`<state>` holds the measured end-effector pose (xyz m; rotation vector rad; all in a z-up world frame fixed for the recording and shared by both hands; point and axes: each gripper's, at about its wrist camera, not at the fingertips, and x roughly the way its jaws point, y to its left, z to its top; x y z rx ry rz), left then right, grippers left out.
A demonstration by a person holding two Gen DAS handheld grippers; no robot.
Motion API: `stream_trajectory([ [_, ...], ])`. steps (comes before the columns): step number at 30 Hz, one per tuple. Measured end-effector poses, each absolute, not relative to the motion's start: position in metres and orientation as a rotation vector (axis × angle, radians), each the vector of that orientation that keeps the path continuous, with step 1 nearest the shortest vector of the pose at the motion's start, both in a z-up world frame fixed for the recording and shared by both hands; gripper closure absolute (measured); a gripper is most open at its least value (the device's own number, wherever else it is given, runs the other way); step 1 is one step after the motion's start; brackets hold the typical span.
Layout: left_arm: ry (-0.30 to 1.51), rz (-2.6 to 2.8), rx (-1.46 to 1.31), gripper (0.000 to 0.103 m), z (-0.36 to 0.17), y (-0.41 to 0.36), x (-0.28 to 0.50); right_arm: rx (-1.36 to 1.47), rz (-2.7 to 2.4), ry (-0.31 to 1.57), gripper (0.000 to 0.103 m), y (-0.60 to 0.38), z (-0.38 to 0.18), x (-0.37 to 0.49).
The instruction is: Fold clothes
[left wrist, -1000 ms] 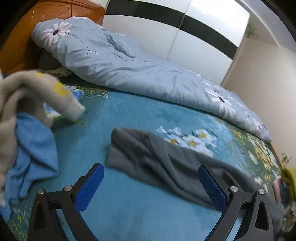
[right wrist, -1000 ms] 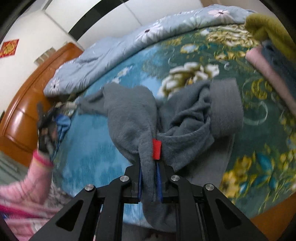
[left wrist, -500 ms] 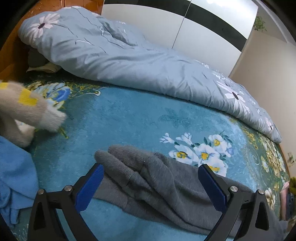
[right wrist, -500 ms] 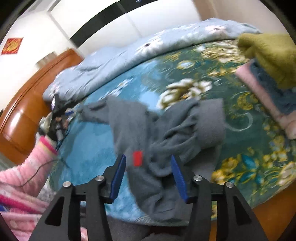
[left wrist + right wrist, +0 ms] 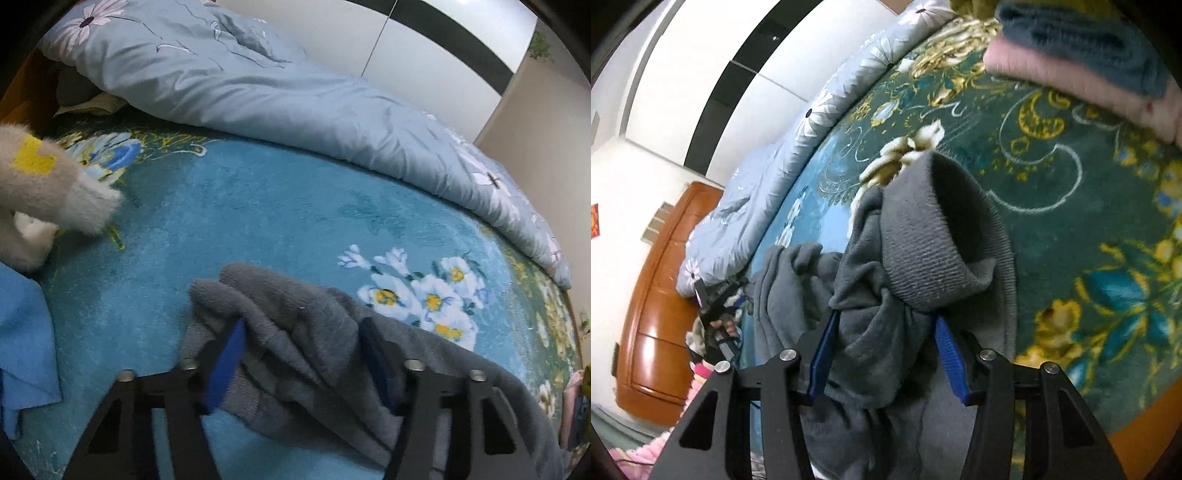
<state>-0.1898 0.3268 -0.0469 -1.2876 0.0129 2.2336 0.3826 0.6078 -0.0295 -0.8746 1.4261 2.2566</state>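
Observation:
A grey fleece garment (image 5: 295, 332) lies crumpled on the blue floral bed cover (image 5: 258, 214). In the left wrist view my left gripper (image 5: 303, 354) is open, its blue pads either side of the garment's cuffed end, with cloth between them. In the right wrist view the same garment (image 5: 886, 295) is bunched, its ribbed cuff (image 5: 923, 236) folded over. My right gripper (image 5: 886, 350) is open, with a fold of the grey cloth between its blue pads. The left gripper (image 5: 716, 299) shows far off at the garment's other end.
A light blue quilt (image 5: 295, 85) with daisies lies along the far side. A beige fuzzy garment (image 5: 44, 192) and a blue cloth (image 5: 22, 332) lie at left. A stack of pink, teal and olive clothes (image 5: 1089, 55) sits near the right gripper. A wooden headboard (image 5: 653, 295) stands beyond.
My right gripper has let go of the grey garment, opened, and moved in around a bunched fold. My left gripper has moved forward over the garment's end and narrowed.

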Motion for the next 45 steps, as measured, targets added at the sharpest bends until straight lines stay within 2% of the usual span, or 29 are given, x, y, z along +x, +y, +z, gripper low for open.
stream_trajectory([
  [2,0.037,2.245,-1.286,0.055,-0.048,0.328,-0.190,-0.872,2.243,1.443,0.049,0.609,-0.033,0.379],
  [3,0.046,2.248,-1.289,0.064,-0.048,0.328,-0.190,-0.873,2.237,1.445,0.050,0.609,-0.035,0.377],
  [4,0.042,2.248,-1.290,0.068,-0.049,0.328,-0.190,-0.872,2.232,1.446,0.051,0.609,-0.036,0.376],
  [5,0.023,2.245,-1.289,0.069,-0.048,0.326,-0.191,-0.866,2.230,1.441,0.065,0.609,-0.035,0.375],
  [6,0.003,2.241,-1.288,0.073,-0.047,0.325,-0.191,-0.858,2.232,1.440,0.074,0.610,-0.033,0.375],
  [9,-0.049,2.225,-1.280,0.080,-0.039,0.324,-0.193,-0.829,2.243,1.417,0.081,0.616,-0.020,0.372],
  [14,-0.130,2.197,-1.190,0.082,0.006,0.333,-0.197,-0.741,2.302,1.327,0.086,0.649,0.032,0.348],
  [19,-0.234,2.198,-0.889,0.082,0.101,0.317,-0.179,-0.467,2.484,1.181,0.087,0.668,0.120,0.328],
  [22,-0.227,2.207,-0.759,0.081,0.126,0.290,-0.166,-0.400,2.547,1.089,0.087,0.659,0.139,0.331],
  [25,-0.164,2.230,-0.785,0.081,0.103,0.259,-0.157,-0.460,2.539,1.101,0.087,0.650,0.110,0.339],
  [30,-0.099,2.231,-1.101,0.081,-0.001,0.219,-0.153,-0.738,2.301,1.255,0.087,0.647,-0.001,0.357],
  [33,-0.158,2.204,-1.251,0.081,-0.047,0.193,-0.144,-0.782,2.212,1.362,0.087,0.643,-0.044,0.374],
  [38,-0.202,2.200,-1.295,0.079,-0.056,0.167,-0.123,-0.797,2.180,1.386,0.087,0.640,-0.063,0.383],
  [40,-0.184,2.215,-1.289,0.072,-0.050,0.162,-0.116,-0.802,2.179,1.388,0.087,0.638,-0.065,0.381],
  [42,-0.156,2.241,-1.263,0.071,-0.043,0.158,-0.113,-0.808,2.181,1.379,0.086,0.637,-0.065,0.378],
  [44,-0.125,2.263,-1.211,0.064,-0.033,0.157,-0.113,-0.817,2.184,1.374,0.084,0.635,-0.063,0.377],
  [45,-0.110,2.270,-1.193,0.051,-0.028,0.161,-0.117,-0.825,2.185,1.369,0.084,0.634,-0.061,0.376],
])
